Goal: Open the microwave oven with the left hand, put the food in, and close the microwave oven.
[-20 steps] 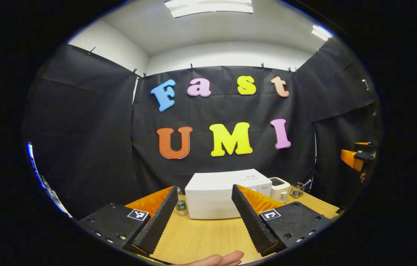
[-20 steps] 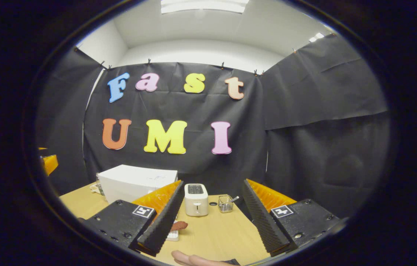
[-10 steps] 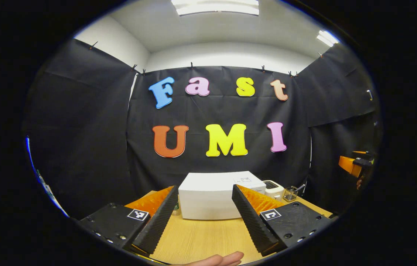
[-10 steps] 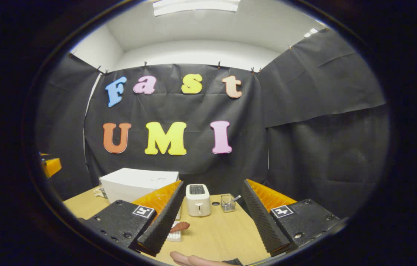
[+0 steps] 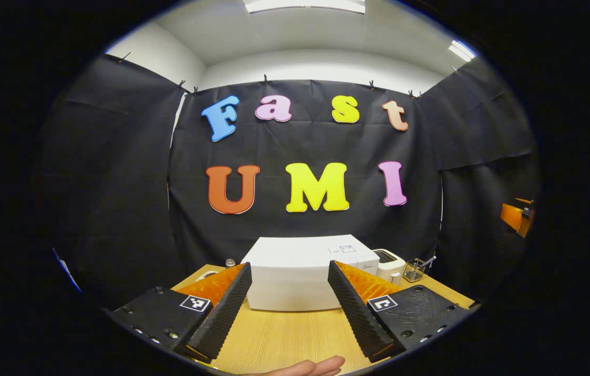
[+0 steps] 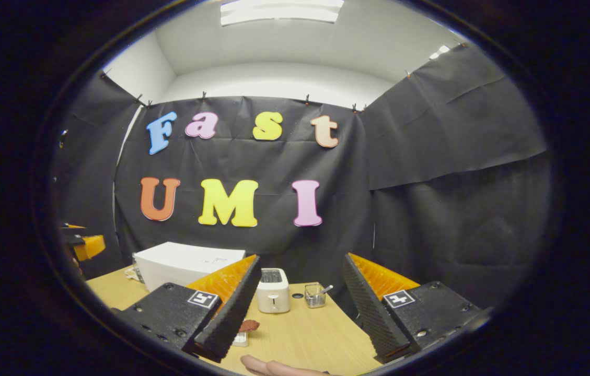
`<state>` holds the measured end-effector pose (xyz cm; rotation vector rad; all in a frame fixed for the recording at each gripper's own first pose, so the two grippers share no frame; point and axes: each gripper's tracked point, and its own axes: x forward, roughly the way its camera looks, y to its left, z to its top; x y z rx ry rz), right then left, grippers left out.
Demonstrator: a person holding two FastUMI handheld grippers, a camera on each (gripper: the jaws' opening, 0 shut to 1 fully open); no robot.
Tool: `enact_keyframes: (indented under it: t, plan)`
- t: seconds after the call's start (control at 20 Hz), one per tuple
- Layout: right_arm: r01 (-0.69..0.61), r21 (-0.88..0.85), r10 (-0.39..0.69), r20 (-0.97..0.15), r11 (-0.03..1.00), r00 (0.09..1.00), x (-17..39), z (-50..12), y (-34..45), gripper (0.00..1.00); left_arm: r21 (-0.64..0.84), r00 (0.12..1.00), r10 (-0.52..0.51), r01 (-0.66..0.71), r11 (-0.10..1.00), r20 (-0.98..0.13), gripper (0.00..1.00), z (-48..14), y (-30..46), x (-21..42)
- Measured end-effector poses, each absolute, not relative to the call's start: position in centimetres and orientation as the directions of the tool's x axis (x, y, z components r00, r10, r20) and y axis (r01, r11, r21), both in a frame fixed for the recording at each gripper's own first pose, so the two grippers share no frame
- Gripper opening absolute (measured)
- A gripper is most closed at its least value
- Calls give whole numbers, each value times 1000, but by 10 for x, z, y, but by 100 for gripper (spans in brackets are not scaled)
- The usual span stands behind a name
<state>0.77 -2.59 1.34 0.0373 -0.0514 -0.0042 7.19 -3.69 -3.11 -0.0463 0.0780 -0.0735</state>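
nothing done yet: microwave (image 5: pixel 300 274) shut, food (image 6: pixel 248 326) out on the table (image 6: pixel 305 339), both grippers (image 5: pixel 287 305) (image 6: pixel 300 308) spread apart, empty.

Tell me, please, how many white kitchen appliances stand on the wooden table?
2. The microwave oven stands at the table's middle, straight ahead of the left gripper. The toaster stands to its right, beside a small wire basket. Others may be hidden behind the grippers' fingers.

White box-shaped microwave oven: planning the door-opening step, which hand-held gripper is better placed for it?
Left. The left hand-held gripper faces the white box-shaped microwave oven squarely, open; from the right hand-held gripper it sits off to the side.
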Motion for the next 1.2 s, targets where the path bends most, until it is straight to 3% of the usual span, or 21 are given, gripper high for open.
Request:
enact_keyframes:
  t: [0.05,0.1,0.45,0.8,1.15,1.2]
  plan:
    - [0,38,-2,53,999,999,9,13,-26,92,-56,993,-92,88,995,-79,94,-38,-45,80]
    - [-2,40,0,54,999,999,9,13,-27,99,-62,991,-110,105,992,-80,94,-43,-54,89]
    - [-2,48,0,52,999,999,17,4,-37,99,-115,973,-211,200,973,-94,94,-90,-111,140]
    - [0,35,-1,45,999,999,23,4,-50,100,-84,962,-234,224,971,-141,93,-152,-160,189]
    - [-5,58,2,63,998,998,23,11,-62,99,-82,958,-192,179,980,-213,94,-217,-201,230]
    - [-5,57,1,62,998,998,24,10,-64,100,-95,954,-196,179,979,-226,86,-226,-207,236]
